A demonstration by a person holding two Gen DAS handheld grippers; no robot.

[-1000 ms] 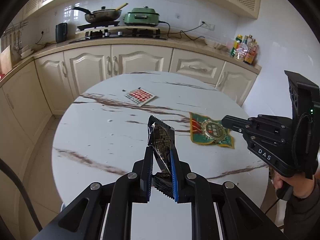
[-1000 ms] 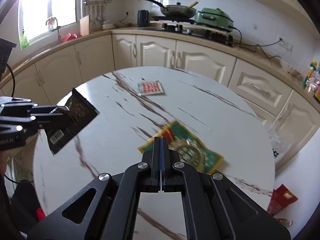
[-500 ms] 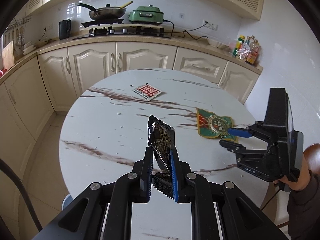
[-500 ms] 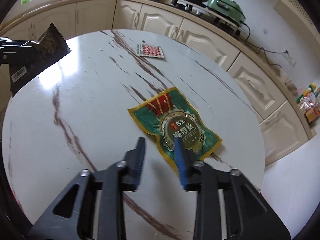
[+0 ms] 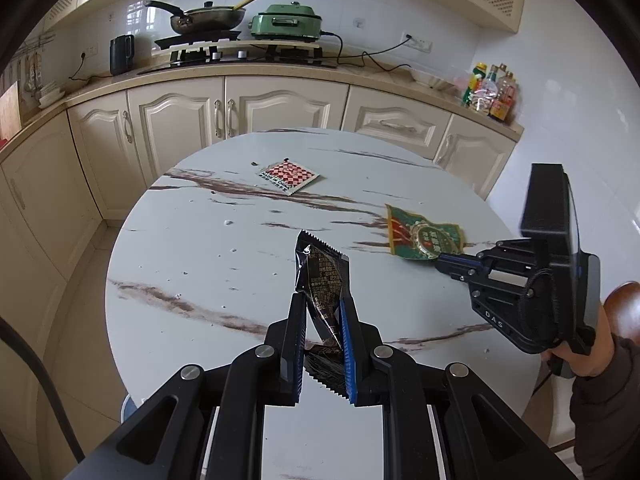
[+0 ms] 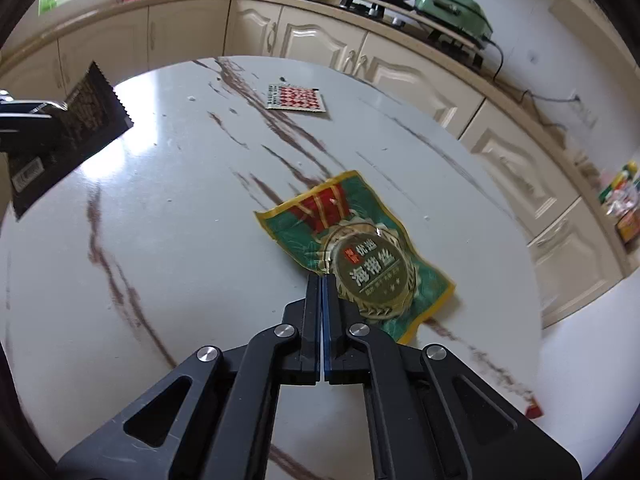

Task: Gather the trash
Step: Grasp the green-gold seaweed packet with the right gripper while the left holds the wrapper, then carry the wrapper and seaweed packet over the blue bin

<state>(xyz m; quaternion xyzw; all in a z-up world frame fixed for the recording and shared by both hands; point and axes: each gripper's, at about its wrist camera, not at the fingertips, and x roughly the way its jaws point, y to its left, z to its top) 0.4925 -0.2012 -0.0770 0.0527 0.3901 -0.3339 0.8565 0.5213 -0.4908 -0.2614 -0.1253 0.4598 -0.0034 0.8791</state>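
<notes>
black foil first, in the left wrist view: the left gripper [image 5: 322, 308] is clamped on a dark wrapper [image 5: 322, 276] with gold print too small to read, its sawtooth edge standing up above the marble table [image 5: 200, 256]. off to the right, the right gripper [image 5: 440, 259], marked "das" on its body, reaches in level from the table's right edge, its tips closed at the near edge of a green packet [image 5: 424, 236]; a hand [image 5: 588, 356] holds its handle. a red-and-white checkered sachet [image 5: 288, 176] lies well apart near the far rim, with bare marble between all three pieces.

from the right wrist view, the right gripper [image 6: 322, 280] has its fingers [image 6: 312, 304] pressed together at the green packet [image 6: 352, 248], apparently pinching its edge, though the pinch itself is hidden. the packet's gold seal reads "海带丝". it lies flat near the table's right rim. the dark wrapper [image 6: 68, 128], with a barcode, hangs at far left in the left gripper [image 6: 24, 112]. the checkered sachet [image 6: 296, 98] sits towards the far edge.
</notes>
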